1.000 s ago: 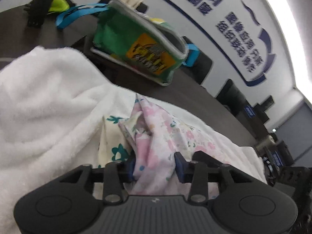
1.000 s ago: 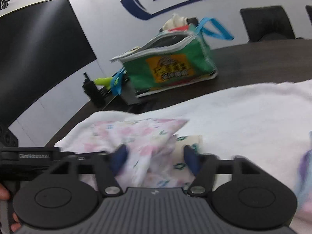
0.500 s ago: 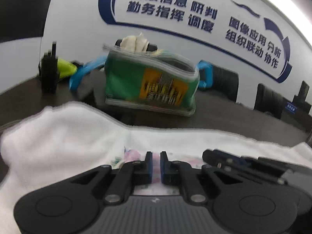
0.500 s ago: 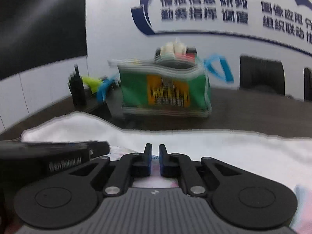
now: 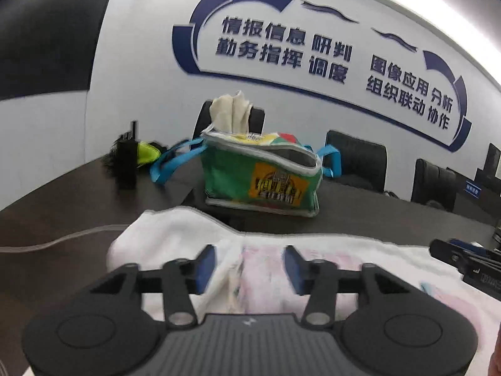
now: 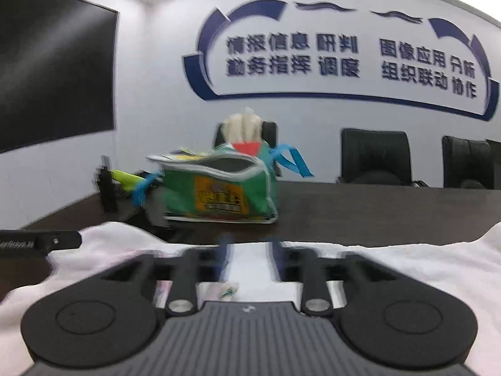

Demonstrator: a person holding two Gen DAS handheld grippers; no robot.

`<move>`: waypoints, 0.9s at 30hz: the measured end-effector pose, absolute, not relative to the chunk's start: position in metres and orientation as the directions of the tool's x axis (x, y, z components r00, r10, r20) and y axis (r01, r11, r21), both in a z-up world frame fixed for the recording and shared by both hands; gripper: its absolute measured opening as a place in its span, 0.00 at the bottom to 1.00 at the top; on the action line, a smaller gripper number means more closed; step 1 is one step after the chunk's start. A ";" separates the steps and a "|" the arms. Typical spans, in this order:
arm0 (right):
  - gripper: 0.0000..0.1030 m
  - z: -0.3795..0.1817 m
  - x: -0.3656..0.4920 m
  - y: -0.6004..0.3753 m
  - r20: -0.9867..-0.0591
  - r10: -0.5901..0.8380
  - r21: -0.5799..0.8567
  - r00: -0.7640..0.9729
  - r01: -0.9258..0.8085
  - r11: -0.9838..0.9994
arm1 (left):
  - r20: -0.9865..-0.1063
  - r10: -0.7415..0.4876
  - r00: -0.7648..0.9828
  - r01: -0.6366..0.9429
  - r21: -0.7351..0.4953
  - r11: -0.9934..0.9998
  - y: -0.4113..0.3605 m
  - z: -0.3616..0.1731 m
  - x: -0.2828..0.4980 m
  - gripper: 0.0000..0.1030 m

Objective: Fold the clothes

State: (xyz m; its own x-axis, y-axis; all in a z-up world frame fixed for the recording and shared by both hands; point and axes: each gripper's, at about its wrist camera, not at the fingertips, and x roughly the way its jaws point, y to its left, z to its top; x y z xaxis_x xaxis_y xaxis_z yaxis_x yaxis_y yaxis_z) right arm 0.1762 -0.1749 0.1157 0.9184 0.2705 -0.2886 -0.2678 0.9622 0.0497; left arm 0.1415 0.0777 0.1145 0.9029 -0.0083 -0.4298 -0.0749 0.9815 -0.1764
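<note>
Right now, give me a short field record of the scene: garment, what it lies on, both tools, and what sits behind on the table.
garment: floral cloth, lying loose, not gripped
under it: white towel spread on the dark table
left tool: jaws opening, pads clear of the cloth below them
right tool: jaws opening, blurred, nothing pinched between the pads
behind: green bag with blue straps, cloth sticking out of its top
far left: black radio beside a yellow-green item
background: black chairs along the wall
</note>
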 end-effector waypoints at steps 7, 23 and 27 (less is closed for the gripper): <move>0.79 0.076 0.041 -0.192 -0.431 0.335 0.058 0.838 -0.345 0.937 | -0.590 -0.114 0.799 -0.020 -0.216 0.976 0.043 0.050 0.028 0.74; 1.00 0.013 0.008 -0.182 -0.651 0.187 0.027 0.735 -0.224 0.974 | -0.646 0.023 0.763 -0.015 0.018 1.000 0.004 0.015 0.003 1.00; 1.00 0.012 0.008 -0.179 -0.651 0.167 0.016 0.740 -0.207 0.978 | -0.646 0.037 0.763 -0.028 0.024 0.999 0.004 0.014 0.004 1.00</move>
